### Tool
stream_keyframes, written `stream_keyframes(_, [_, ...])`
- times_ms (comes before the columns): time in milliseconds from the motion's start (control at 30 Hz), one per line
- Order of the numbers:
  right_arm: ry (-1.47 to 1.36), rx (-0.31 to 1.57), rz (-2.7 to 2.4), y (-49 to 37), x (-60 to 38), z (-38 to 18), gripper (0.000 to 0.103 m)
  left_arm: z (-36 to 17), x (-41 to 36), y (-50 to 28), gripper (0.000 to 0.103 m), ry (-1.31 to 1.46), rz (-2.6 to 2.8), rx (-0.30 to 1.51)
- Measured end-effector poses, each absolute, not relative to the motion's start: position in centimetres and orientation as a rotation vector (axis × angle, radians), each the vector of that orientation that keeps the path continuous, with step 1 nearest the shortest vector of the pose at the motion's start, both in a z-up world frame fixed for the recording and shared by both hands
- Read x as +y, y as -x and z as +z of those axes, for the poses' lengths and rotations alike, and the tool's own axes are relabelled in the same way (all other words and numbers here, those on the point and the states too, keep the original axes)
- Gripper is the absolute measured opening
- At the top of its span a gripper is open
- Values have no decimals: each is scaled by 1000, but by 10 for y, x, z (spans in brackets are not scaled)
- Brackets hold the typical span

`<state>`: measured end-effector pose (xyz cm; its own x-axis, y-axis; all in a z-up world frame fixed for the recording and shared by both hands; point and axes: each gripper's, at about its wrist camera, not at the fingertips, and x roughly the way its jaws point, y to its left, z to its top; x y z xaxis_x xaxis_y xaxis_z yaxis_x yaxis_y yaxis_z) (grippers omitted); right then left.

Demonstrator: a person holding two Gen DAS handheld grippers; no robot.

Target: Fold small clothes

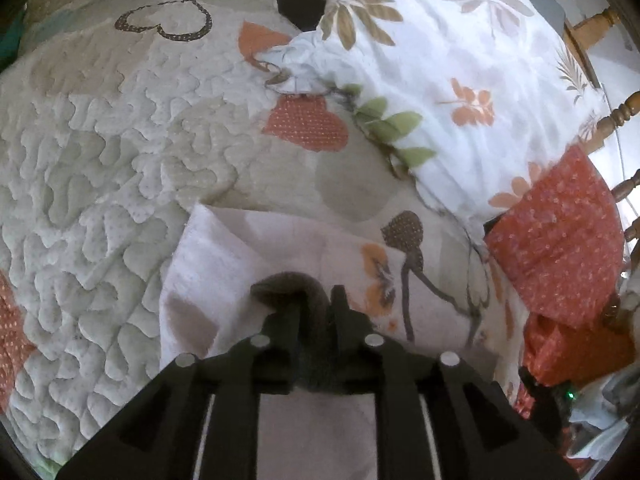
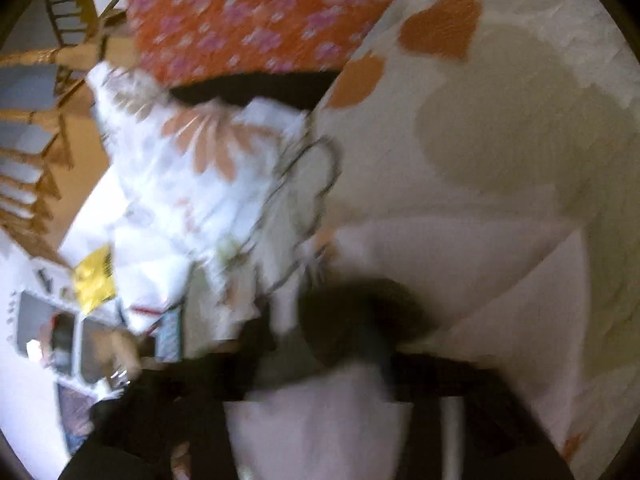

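Observation:
A small dark grey garment [image 1: 296, 292] is pinched in my left gripper [image 1: 314, 304], which is shut on it just above a folded pale pink cloth [image 1: 224, 264] on the quilted bedspread [image 1: 100, 168]. In the blurred right wrist view, my right gripper [image 2: 340, 344] is shut on the same dark garment [image 2: 360, 320], over the pale pink cloth [image 2: 500, 280]. The garment's rest is hidden behind the fingers.
A white floral pillow [image 1: 460, 64] lies at the upper right, with an orange dotted cushion [image 1: 560, 240] beside it. Wooden chair spindles [image 1: 624, 108] stand past the bed's right edge. In the right wrist view the orange cushion [image 2: 248, 12] and the floral pillow [image 2: 192, 176] lie ahead on the left.

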<state>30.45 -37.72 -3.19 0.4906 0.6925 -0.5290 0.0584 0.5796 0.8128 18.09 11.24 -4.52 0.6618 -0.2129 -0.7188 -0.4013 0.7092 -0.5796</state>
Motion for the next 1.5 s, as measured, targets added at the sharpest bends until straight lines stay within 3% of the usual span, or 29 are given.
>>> stream_keyframes(67, [-847, 998, 420, -307, -381, -33, 67, -40, 110, -180, 45, 750, 160, 857])
stream_keyframes(167, [-812, 984, 410, -306, -380, -26, 67, -25, 110, -172, 54, 661, 239, 808])
stream_keyframes(467, [-511, 930, 454, -280, -334, 15, 67, -16, 130, -149, 56, 614, 275, 845])
stream_keyframes(700, [-462, 1065, 508, -278, -320, -17, 67, -35, 109, -151, 56, 456, 242, 983])
stream_keyframes(800, [-481, 1088, 426, -284, -333, -34, 53, -54, 109, -156, 56, 387, 306, 1073])
stream_keyframes(1067, [-370, 966, 234, -260, -369, 19, 56, -38, 129, -134, 56, 414, 390, 1022])
stream_keyframes(1200, [-405, 951, 155, -227, -405, 32, 65, -31, 134, -115, 56, 474, 346, 1014])
stream_keyframes(1500, [-417, 1164, 164, -188, -409, -7, 67, -23, 106, -86, 56, 430, 270, 1026])
